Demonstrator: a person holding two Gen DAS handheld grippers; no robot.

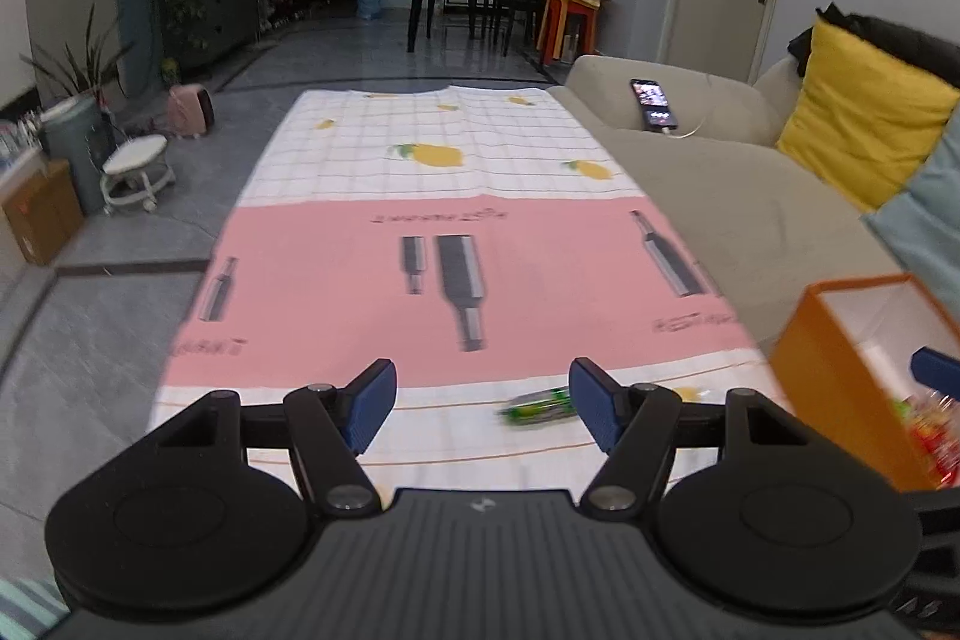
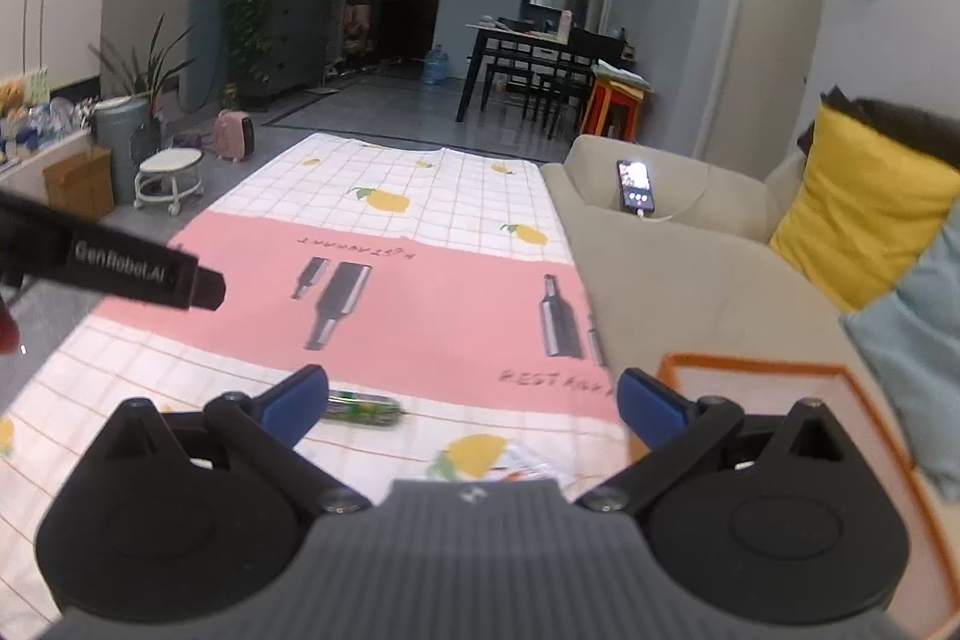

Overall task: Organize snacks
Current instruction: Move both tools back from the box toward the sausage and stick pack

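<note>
Left tool (image 1: pixel 483 409): jaws spread wide, nothing between the pads, hovering above the near edge of the tabletop (image 1: pixel 336 292), which is covered by a pink and lemon-print cloth. Right tool (image 2: pixel 471 403): jaws spread to their widest, also empty.

Green snack packet (image 1: pixel 537 406) lies flat on the white checked strip of cloth, just beside the left tool's right pad but not touched. In the right wrist view the same packet (image 2: pixel 366 407) sits just past the right tool's left pad. A second, pale wrapper (image 2: pixel 525 463) lies near it by a printed lemon.

Orange box (image 1: pixel 840 376) stands at the right tabletop edge against the sofa (image 1: pixel 708 196); colourful wrapped snacks (image 1: pixel 927 430) already lie inside.

Handling estimate: the green packet looks light, thin, crinkly, probably slippery foil. Best hold is likely across its short width at mid-length, pads low to the cloth. Squeeze gently; contents may crush.
</note>
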